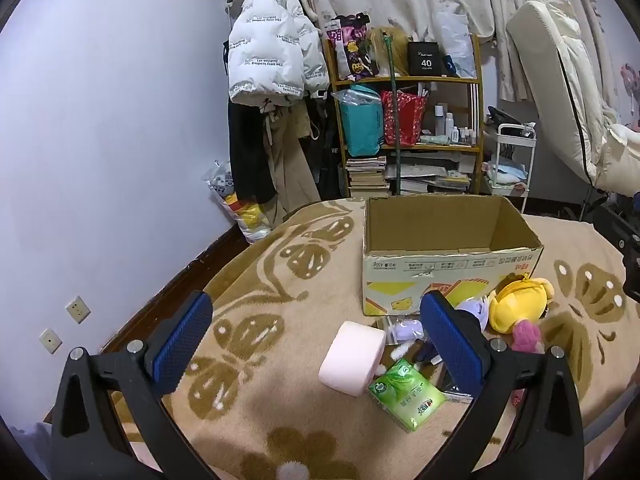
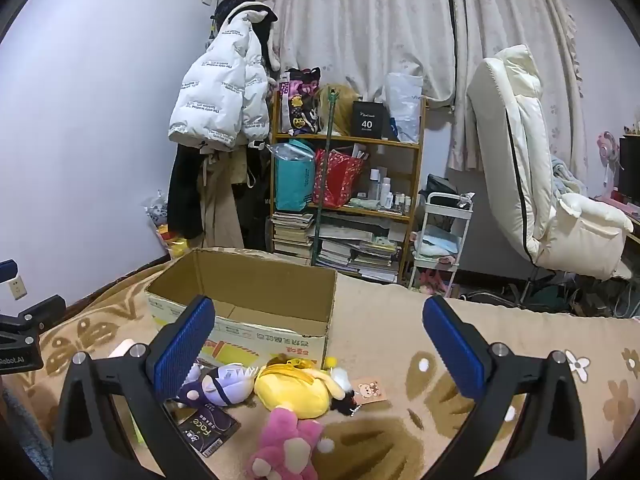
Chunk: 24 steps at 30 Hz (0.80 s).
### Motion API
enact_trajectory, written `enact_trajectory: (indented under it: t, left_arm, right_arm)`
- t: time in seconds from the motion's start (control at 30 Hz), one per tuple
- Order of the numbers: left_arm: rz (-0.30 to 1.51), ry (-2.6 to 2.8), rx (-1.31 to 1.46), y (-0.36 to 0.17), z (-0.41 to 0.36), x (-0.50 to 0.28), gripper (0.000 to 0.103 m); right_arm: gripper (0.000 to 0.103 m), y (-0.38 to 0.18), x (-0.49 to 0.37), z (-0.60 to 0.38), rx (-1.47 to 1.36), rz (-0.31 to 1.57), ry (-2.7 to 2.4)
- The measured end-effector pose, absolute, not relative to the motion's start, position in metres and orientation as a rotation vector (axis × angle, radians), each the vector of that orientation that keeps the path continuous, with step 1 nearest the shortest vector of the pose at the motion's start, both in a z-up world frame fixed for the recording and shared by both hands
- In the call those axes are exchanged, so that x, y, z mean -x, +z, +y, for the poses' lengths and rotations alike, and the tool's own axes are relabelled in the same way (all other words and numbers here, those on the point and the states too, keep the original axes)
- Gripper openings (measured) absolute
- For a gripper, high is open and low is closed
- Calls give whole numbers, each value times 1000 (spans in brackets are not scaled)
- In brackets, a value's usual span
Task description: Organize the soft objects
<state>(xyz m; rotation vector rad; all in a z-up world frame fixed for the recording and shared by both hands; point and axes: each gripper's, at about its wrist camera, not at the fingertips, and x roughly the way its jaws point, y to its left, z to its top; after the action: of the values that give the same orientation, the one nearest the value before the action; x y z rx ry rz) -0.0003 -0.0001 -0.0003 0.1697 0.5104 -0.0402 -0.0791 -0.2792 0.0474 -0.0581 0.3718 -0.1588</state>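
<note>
Left gripper [image 1: 316, 334] ahead: box [image 1: 448, 268] open-topped, unobstructed.
Below-right: pink roll [image 1: 352, 358], green pack [image 1: 406, 398] in the way.
Right gripper [image 2: 318, 338] ahead-right: bare blanket [image 2: 400, 320].
Lower-left: plush toys [image 2: 296, 390] crowd.

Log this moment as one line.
left tool open, empty | right tool open, empty | box empty | toys on blanket

"40" on black box [image 2: 367, 120]

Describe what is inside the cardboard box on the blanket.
The cardboard box shows only bare inner walls and part of its floor; nothing visible inside. Its near wall hides the front of the floor.
</note>
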Motion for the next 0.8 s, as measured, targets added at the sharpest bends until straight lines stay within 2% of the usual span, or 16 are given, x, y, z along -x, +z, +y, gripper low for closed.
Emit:
enact_trajectory:
  t: [0.8]
  left_arm:
    - [505, -35, -163, 3, 3, 3, 103]
  right_arm:
    - [103, 50, 84, -276, 55, 336, -145]
